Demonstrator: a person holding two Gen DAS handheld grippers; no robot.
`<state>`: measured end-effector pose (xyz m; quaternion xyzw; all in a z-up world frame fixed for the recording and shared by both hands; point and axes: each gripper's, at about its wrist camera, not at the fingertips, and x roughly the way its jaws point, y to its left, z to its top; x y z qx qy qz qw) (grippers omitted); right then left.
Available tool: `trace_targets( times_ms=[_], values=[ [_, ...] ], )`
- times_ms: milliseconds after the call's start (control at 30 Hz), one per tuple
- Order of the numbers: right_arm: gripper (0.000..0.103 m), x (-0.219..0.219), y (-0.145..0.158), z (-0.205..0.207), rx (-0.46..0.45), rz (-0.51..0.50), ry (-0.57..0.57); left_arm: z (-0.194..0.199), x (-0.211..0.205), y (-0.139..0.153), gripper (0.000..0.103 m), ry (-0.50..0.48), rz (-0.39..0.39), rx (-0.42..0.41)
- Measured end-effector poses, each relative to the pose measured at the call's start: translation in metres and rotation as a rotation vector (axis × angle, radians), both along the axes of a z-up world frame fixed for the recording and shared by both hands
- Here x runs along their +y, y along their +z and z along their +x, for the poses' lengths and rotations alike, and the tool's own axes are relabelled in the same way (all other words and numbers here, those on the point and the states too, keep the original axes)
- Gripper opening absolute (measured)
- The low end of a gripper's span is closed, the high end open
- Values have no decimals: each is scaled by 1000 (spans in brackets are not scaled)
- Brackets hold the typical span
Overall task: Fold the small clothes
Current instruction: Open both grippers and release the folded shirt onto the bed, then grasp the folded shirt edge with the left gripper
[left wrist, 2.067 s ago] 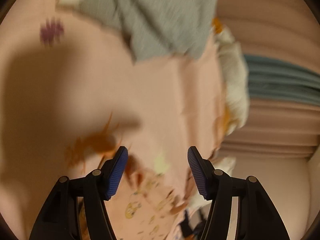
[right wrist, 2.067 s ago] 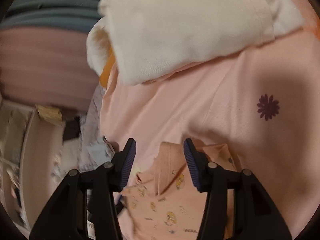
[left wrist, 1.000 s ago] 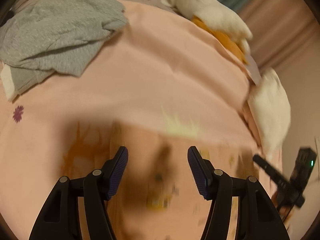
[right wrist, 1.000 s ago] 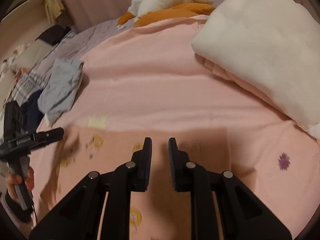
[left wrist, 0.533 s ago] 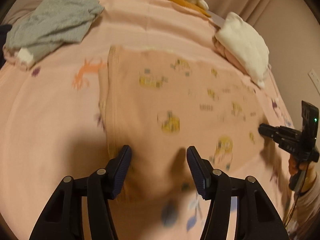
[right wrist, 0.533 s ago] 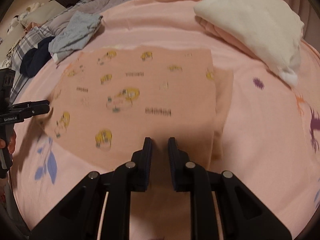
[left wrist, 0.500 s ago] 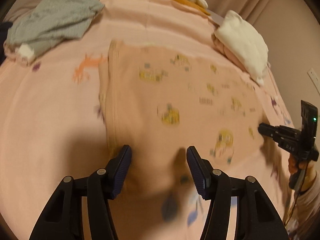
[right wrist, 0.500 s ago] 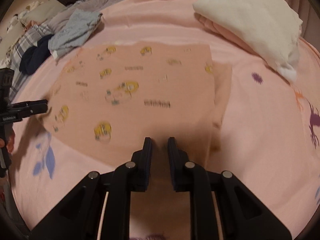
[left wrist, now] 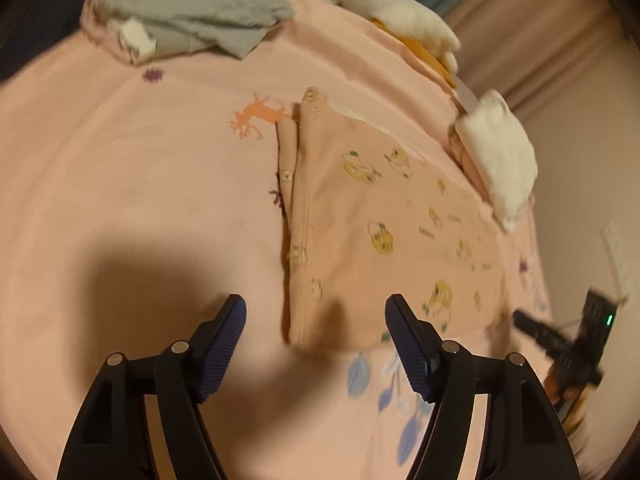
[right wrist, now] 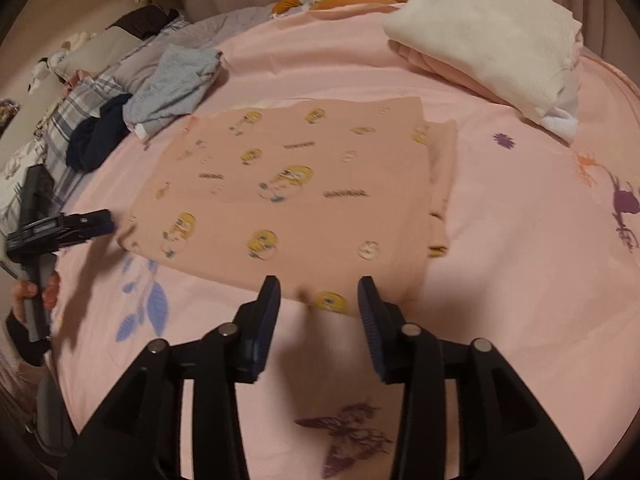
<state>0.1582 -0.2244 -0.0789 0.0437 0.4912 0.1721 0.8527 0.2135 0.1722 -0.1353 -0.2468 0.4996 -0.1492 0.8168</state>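
Garment [right wrist: 288, 192] lies flat on the pink bedsheet [right wrist: 520, 280], spread out so you can fold it. Your left gripper [left wrist: 316, 320] and right gripper [right wrist: 319, 296] both hang over its near edge, jaws wide, holding nothing.

Right wrist view: printed garment [right wrist: 292, 192] flat on the bedsheet [right wrist: 520, 280], frame centre. Folded stack [right wrist: 488, 40] on the sheet upper right, well apart from it. Crumpled clothes [right wrist: 172, 84] upper left, just beyond its far left corner. Right gripper [right wrist: 319, 312] lower centre, over the near edge. Left gripper [right wrist: 86, 222] at frame left, beside the garment's left corner.
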Motion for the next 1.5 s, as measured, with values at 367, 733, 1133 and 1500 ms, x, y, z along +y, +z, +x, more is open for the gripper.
trace_targets(
  times_ms=[367,733,1133,1500],
  values=[
    [45,53,-5,41,51,199,35,68,2,-39,70,58,-365,93],
    [9,130,-20,153,60,59,10,84,-11,-27,7,32,-238,69],
    [9,129,-10,119,103,35,60,88,-18,-12,7,0,-161,57],
    [10,110,-19,59,139,107,106,87,-46,24,6,-19,-71,24]
  ],
)
